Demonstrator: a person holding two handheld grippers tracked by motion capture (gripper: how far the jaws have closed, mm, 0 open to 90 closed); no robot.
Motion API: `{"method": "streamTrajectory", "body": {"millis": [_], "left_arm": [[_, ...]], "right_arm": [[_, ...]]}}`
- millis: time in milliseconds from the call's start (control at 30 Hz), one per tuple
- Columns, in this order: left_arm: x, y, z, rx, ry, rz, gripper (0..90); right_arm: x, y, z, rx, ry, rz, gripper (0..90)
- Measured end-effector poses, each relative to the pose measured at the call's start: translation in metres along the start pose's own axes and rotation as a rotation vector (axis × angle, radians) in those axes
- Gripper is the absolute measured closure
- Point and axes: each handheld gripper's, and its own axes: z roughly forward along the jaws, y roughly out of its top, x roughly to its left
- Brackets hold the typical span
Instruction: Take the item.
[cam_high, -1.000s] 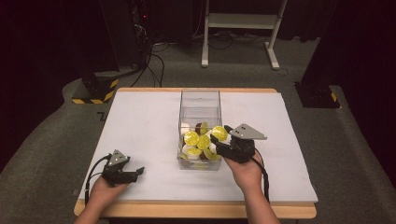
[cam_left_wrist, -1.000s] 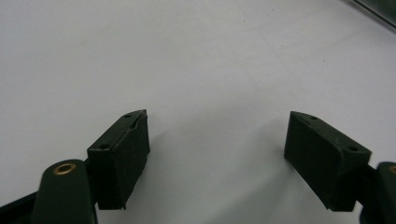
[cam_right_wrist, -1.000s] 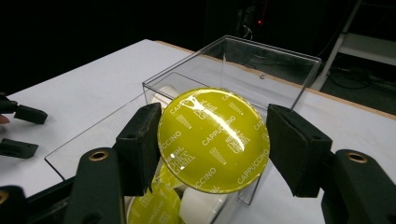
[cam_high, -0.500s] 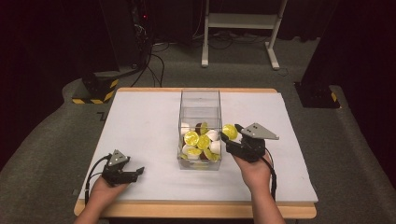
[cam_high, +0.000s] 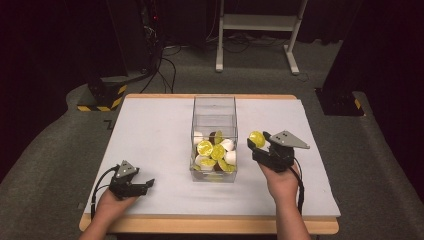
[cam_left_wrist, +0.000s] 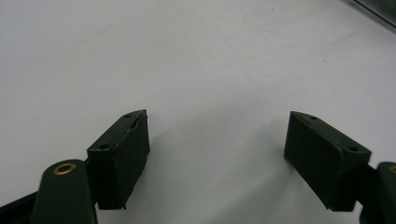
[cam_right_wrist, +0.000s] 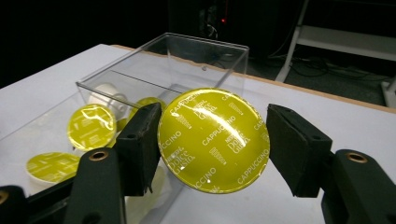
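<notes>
A clear plastic box (cam_high: 214, 104) stands in the middle of the white table, with several yellow-lidded coffee capsules (cam_high: 212, 150) and white ones lying in its near end. My right gripper (cam_high: 256, 143) hovers just right of the box, shut on one yellow-lidded capsule (cam_high: 257, 138). In the right gripper view the capsule (cam_right_wrist: 215, 140) reads "Cappuccino" and sits between both pads, its lid facing the camera, with the box (cam_right_wrist: 201, 51) behind and to the left. My left gripper (cam_high: 146, 186) rests open near the table's front left; nothing lies between its jaws (cam_left_wrist: 217, 154).
The white table (cam_high: 150, 135) has a wooden front edge (cam_high: 210, 225). Behind it on the dark floor are a white shelf frame (cam_high: 260, 30), cables and a yellow-black striped base (cam_high: 102, 97).
My right gripper has moved to the right, from over the box's near end to beside its right wall, carrying the yellow capsule. The left gripper has stayed put.
</notes>
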Motion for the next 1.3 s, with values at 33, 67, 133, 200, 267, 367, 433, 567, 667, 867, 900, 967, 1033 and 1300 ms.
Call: {"method": "streamTrajectory", "body": {"millis": [33,67,133,200,267,367,433,567,667,867,900,967,1033,1300], "left_arm": [[0.000,0.000,0.000,0.000,0.000,0.000,22.3],[0.000,0.000,0.000,0.000,0.000,-0.001,22.3],[0.000,0.000,0.000,0.000,0.000,0.000,22.3],[0.000,0.000,0.000,-0.001,0.000,-0.001,22.3],[0.000,0.000,0.000,-0.003,0.000,-0.003,22.3],[0.000,0.000,0.000,0.001,0.000,0.003,22.3],[0.000,0.000,0.000,0.001,0.000,0.002,22.3],[0.000,0.000,0.000,0.001,0.000,0.002,22.3],[0.000,0.000,0.000,0.001,0.000,0.001,22.3],[0.000,0.000,0.000,-0.002,-0.002,-0.003,22.3],[0.000,0.000,0.000,-0.004,-0.003,-0.009,22.3],[0.001,0.000,-0.001,0.012,-0.006,0.000,22.2],[0.001,0.000,-0.001,0.011,-0.006,-0.001,22.2],[0.001,0.000,0.000,0.005,-0.006,-0.002,22.0]], "right_arm": [[-0.005,-0.002,0.000,0.004,-0.011,0.008,38.4],[-0.009,-0.004,0.000,0.003,-0.015,0.019,38.5],[-0.013,-0.005,-0.001,0.006,-0.023,0.028,38.5],[-0.017,-0.006,-0.001,0.009,-0.031,0.036,38.5],[-0.020,-0.007,-0.002,0.009,-0.040,0.039,38.4],[-0.024,-0.009,-0.002,0.011,-0.053,0.047,38.5],[-0.027,-0.010,-0.002,0.013,-0.061,0.051,38.5],[-0.031,-0.013,0.001,0.027,-0.088,0.049,38.4],[-0.036,-0.017,0.006,0.038,-0.111,0.049,38.5],[-0.047,-0.024,0.020,0.066,-0.144,0.055,38.5],[-0.048,-0.025,0.022,0.074,-0.151,0.053,38.5],[-0.050,-0.027,0.027,0.088,-0.164,0.048,38.5],[-0.051,-0.027,0.031,0.098,-0.180,0.034,38.5],[-0.057,-0.018,0.051,0.117,-0.199,0.042,38.5]]}}
